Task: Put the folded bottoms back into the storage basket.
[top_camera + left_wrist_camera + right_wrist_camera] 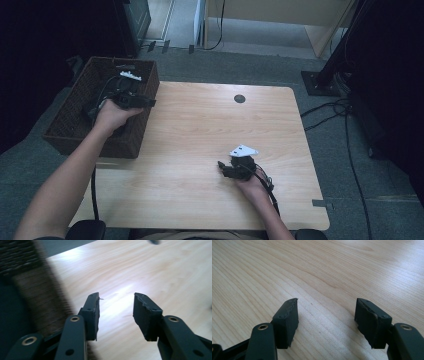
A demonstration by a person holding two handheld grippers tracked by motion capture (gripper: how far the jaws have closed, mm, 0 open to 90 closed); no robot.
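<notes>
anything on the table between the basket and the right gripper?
No. In the high view, bare wood tabletop runs from the wicker basket to the right gripper; its jaws are open and empty.

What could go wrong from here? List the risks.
1. The left gripper, open and empty, hangs over the wicker basket's near wall; moving on low could catch that rim and drag the basket, which overhangs the table edge.
2. The left gripper's cable runs past the basket and could snag it.
3. The right gripper, open, sits low over the tabletop and might scrape it.
</notes>
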